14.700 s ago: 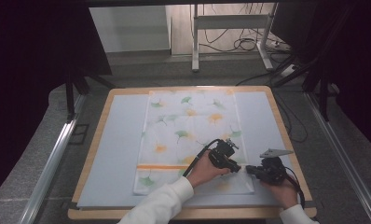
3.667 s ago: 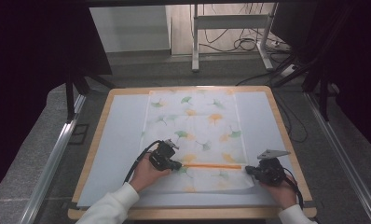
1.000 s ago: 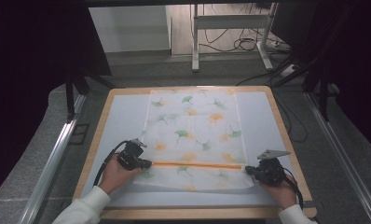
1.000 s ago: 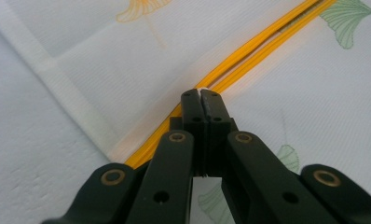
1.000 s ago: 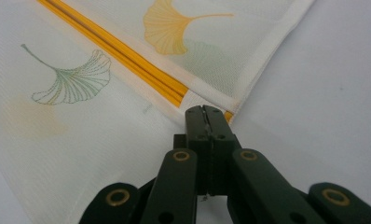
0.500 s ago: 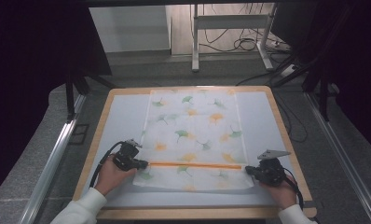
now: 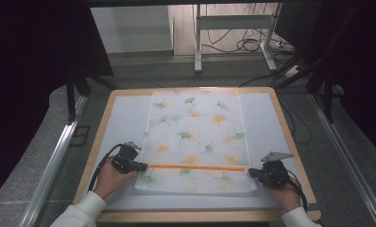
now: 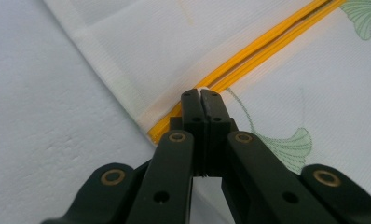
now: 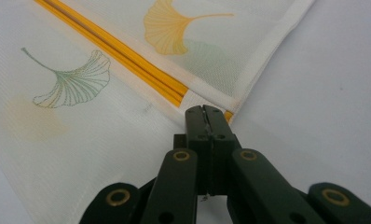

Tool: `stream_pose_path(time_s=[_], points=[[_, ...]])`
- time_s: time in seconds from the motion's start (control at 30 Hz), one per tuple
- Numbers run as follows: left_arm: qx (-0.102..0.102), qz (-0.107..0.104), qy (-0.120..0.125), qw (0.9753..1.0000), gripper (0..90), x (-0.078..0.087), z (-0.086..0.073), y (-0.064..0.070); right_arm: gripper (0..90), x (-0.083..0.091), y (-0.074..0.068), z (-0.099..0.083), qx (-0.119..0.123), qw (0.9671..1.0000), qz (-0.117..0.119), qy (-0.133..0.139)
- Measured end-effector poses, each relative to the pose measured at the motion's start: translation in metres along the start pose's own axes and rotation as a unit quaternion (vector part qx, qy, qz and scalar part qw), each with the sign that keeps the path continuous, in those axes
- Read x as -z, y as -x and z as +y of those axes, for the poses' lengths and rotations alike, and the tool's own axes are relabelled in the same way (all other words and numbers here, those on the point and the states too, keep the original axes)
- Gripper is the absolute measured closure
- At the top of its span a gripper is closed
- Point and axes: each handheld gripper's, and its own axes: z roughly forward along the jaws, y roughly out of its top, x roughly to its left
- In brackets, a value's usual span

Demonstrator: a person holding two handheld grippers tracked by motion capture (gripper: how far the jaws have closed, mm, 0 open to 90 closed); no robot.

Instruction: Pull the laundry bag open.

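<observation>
Fingers of left gripper [image 8: 201,95] pressed together on orange zipper [image 7: 195,167] at left edge of mesh bag [image 7: 195,137]; right gripper [image 9: 205,110] pinching its right end. Bag flat near front edge of counter [image 7: 266,113].

My left gripper [image 7: 140,166] and right gripper [image 7: 253,172]: black jaws, brass-ringed pivot screws, black cables trailing. Grey three-cornered plate on the right one. My sleeves are white.
</observation>
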Motion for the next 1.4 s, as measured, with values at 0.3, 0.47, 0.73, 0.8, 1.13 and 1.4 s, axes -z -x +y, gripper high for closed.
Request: stream_pose_path(time_s=[0.3, 0.47, 0.73, 0.8, 1.13, 1.4], points=[[0.004, -0.001, 0.002, 1.0000, 90.0, 0.003, -0.004, -0.003, 90.0, 0.000, 0.000, 0.000, 0.001, 1.0000, 0.000, 0.000], [0.008, -0.001, 0.002, 1.0000, 90.0, 0.005, -0.005, -0.005, 90.0, 0.000, 0.000, 0.000, 0.002, 1.0000, 0.000, 0.000], [0.010, 0.000, 0.004, 0.9999, 90.0, 0.008, -0.007, -0.008, 90.0, 0.000, 0.000, 0.000, 0.003, 1.0000, 0.000, 0.000], [0.012, 0.000, 0.005, 0.9999, 90.0, 0.008, -0.007, -0.008, 90.0, 0.000, 0.000, 0.000, 0.003, 1.0000, 0.000, 0.000], [0.015, 0.000, 0.002, 0.9999, 90.0, 0.010, -0.007, -0.010, 90.0, 0.000, -0.001, 0.000, 0.003, 1.0000, 0.000, -0.001], [0.018, 0.013, 0.002, 0.9997, 90.0, 0.014, -0.010, -0.014, 90.0, 0.000, -0.001, 0.001, 0.003, 1.0000, 0.000, -0.002]])
